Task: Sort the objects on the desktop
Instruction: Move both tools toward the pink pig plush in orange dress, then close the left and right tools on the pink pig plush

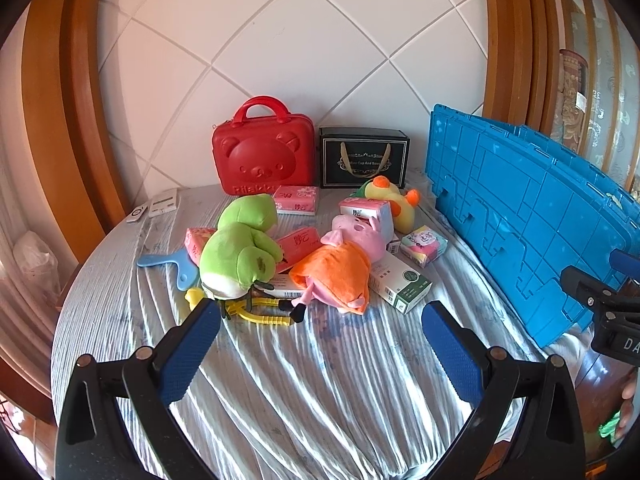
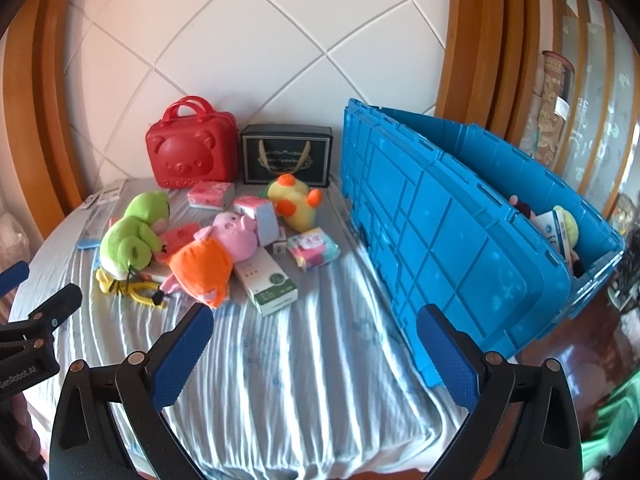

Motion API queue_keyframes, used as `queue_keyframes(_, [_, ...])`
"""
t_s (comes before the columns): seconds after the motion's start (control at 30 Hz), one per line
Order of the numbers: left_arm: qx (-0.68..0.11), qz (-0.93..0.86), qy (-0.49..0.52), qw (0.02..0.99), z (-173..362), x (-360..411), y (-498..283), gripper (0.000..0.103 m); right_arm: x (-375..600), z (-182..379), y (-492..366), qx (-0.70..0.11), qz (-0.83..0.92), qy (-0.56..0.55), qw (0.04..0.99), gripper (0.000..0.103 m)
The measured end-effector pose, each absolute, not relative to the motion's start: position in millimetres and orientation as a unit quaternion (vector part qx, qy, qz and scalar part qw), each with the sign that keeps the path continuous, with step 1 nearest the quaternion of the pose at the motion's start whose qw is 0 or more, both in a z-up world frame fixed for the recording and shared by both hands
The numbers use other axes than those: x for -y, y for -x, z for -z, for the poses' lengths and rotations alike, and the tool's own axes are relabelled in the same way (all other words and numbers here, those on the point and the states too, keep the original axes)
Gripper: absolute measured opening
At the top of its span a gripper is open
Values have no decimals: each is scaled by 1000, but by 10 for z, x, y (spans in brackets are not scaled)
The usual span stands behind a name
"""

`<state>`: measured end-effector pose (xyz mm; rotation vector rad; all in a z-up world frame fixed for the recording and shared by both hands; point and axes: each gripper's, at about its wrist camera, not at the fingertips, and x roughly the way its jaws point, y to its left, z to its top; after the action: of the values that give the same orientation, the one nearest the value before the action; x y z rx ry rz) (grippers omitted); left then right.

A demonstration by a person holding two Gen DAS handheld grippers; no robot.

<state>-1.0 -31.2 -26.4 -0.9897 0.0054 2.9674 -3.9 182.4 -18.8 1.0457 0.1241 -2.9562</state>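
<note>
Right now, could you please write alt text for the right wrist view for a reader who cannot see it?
Open right tongs hover over a striped tablecloth, facing a heap of plush toys and tissue packs. A blue crate stands to the right, with some items already inside.

Green frog plush (image 1: 240,248); orange-dressed pink pig plush (image 1: 344,264); blue crate (image 2: 460,232); striped pale tablecloth (image 1: 320,380).
</note>
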Motion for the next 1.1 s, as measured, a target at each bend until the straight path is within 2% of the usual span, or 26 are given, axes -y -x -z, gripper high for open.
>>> queue_keyframes(0.63, [8,-933,359,-11,575,293,156,102,-1939,463,287,-45,928,-369,16,103])
queue_keyframes(0.87, [17,-911,408,-50,988,309,435,102,-2001,806,646,-52,906,-412,79,103])
queue_keyframes(1.1, [73,-870,471,-125,1413,463,698,102,-2138,1252,1314,-47,878,-456,140,103])
